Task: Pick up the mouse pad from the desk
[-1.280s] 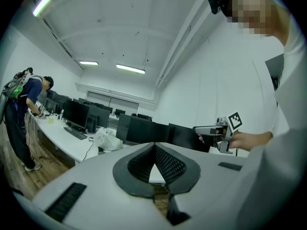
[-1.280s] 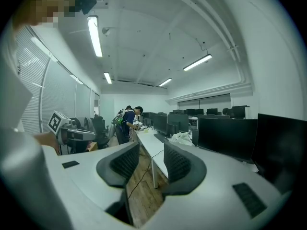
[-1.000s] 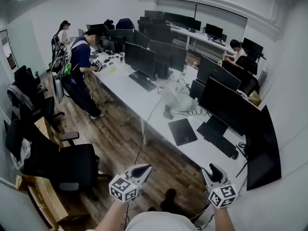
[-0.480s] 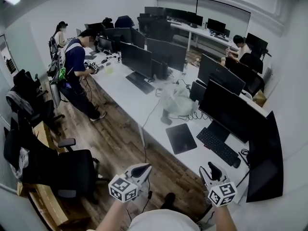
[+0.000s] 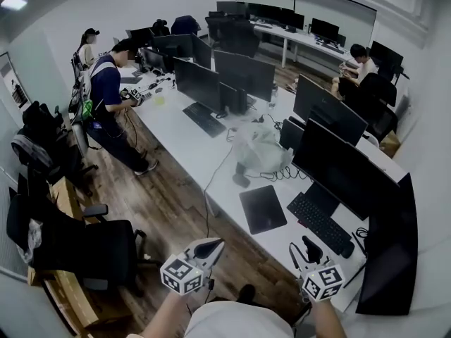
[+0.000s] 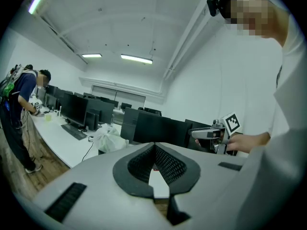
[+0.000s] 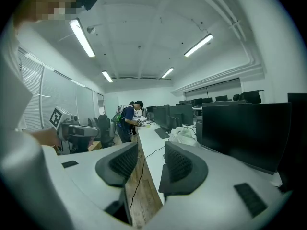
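The black mouse pad (image 5: 263, 208) lies flat on the white desk (image 5: 211, 157), near its front edge, left of a black keyboard (image 5: 320, 224). Both grippers hang at the bottom of the head view, short of the desk and apart from the pad. My left gripper (image 5: 211, 245) (image 6: 154, 145) is shut, its pads meeting at the tips with nothing between them. My right gripper (image 5: 299, 248) (image 7: 151, 150) is open, with an empty gap between its pads. It points along the desk's front edge.
Black monitors (image 5: 345, 171) line the desk behind the keyboard. A white plastic bag (image 5: 261, 146) sits beyond the pad, and a cable (image 5: 210, 189) hangs off the desk edge. A black office chair (image 5: 99, 248) stands at the left. A person (image 5: 109, 94) stands at the desk's far end.
Both grippers have moved forward toward the desk, and the mouse pad now lies nearer to them in the head view. Neither gripper's jaws have visibly changed.
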A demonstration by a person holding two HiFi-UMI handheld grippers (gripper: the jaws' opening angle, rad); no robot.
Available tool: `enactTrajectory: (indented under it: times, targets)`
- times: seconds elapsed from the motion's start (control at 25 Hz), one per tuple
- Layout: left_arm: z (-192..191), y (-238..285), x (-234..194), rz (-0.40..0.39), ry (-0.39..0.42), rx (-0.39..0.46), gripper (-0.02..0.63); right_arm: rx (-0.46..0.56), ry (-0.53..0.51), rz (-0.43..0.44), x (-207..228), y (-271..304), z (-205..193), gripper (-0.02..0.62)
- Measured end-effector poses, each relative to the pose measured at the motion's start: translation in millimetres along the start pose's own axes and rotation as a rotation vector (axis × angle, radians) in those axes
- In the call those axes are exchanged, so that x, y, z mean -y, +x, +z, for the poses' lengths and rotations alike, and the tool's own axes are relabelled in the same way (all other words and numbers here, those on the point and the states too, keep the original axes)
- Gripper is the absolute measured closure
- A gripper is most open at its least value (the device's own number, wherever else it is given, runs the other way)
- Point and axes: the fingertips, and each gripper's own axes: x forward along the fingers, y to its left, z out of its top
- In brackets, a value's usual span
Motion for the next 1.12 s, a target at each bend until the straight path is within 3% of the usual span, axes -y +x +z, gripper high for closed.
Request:
enactTrajectory:
  times: [0.52, 1.12]
  targets:
    - [5.8, 43.3, -28.0, 0.064, -0.023, -0.021, 0.589, -0.046, 0.011, 0.055, 45.0, 47.5, -9.5, 0.400]
    - [22.1, 118.6, -102.5, -0.034, -0.022, -0.047, 0.589, -0.106, 0.031, -0.030, 87.6, 122.0, -9.9, 0.396]
